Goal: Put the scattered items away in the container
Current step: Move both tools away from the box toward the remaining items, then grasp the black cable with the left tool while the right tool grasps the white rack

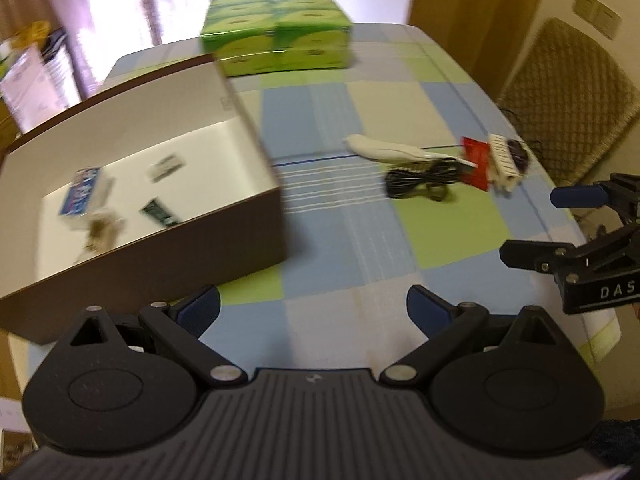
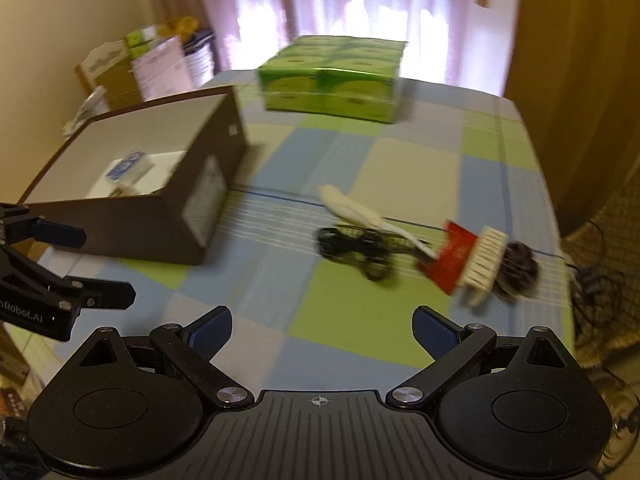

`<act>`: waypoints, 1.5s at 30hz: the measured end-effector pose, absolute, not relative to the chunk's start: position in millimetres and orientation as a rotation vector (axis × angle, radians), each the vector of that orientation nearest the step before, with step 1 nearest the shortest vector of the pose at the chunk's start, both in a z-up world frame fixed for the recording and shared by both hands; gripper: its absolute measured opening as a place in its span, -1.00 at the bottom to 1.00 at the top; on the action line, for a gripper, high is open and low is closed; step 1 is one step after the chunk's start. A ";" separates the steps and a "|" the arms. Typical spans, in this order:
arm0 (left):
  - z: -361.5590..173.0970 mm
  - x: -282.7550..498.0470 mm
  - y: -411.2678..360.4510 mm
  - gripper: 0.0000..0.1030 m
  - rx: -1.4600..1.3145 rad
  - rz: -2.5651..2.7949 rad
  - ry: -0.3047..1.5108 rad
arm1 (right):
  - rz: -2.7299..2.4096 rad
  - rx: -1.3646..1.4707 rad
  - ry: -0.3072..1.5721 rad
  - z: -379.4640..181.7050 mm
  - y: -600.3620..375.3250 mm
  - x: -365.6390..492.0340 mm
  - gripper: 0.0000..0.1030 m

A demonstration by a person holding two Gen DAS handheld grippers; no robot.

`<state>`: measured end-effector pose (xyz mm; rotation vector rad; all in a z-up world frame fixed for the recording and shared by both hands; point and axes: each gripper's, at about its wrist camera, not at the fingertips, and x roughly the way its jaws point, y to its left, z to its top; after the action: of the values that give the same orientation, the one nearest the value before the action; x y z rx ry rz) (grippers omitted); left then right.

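Left gripper (image 1: 313,304): released, blue-padded fingers spread wide, nothing between them, above the near edge of the table
Right gripper (image 2: 322,324): released, fingers wide apart, holding nothing, above the near edge
Table (image 1: 360,240): cloth of blue, green and pale checks
Container (image 1: 224,128): open box, dark brown outside, white inside, at the left edge of the table
Inside container: a blue-and-white carton (image 1: 82,192), a small dark packet (image 1: 160,212) and further small pieces, too blurred to name
Scattered items: clustered near the right edge, well apart from the container
White handled tool (image 2: 360,214): long, slim, lying flat, partly over the cable
Black cable (image 2: 356,248): loosely coiled
Red packet (image 2: 450,258): flat, touching the white comb-like piece (image 2: 484,264)
Dark round thing (image 2: 518,268): just beside that piece, blurred
Green pack (image 1: 276,36): large, wrapped, at the far edge
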<state>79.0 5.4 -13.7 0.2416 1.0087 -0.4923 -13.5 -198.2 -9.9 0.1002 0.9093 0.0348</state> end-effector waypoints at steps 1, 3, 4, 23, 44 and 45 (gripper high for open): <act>-15.0 79.5 -2.8 0.91 0.247 -0.508 1.010 | 0.021 0.107 0.907 -9.8 -205.1 -15.5 0.97; -17.4 80.1 -16.9 0.91 0.253 -0.534 1.011 | -0.011 0.122 0.903 -10.2 -219.7 -19.6 0.97; -19.0 81.4 -25.0 0.91 0.257 -0.549 1.013 | -0.025 0.129 0.903 -10.9 -226.9 -21.5 0.97; -76.0 118.2 -124.1 0.70 0.550 -0.807 0.872 | -0.189 0.288 0.978 -55.6 -320.3 -15.4 0.97; -134.4 132.9 -184.5 -0.60 1.003 -0.964 0.607 | -0.268 0.403 1.007 -75.0 -362.8 0.1 0.97; -134.5 131.9 -184.2 -0.66 1.009 -0.964 0.598 | -0.261 0.410 0.993 -73.7 -362.5 1.3 0.97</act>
<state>131.9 -184.2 -134.5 1.0089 0.5976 -0.9639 1.3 -362.5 -73.7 0.4102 0.9929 -0.2606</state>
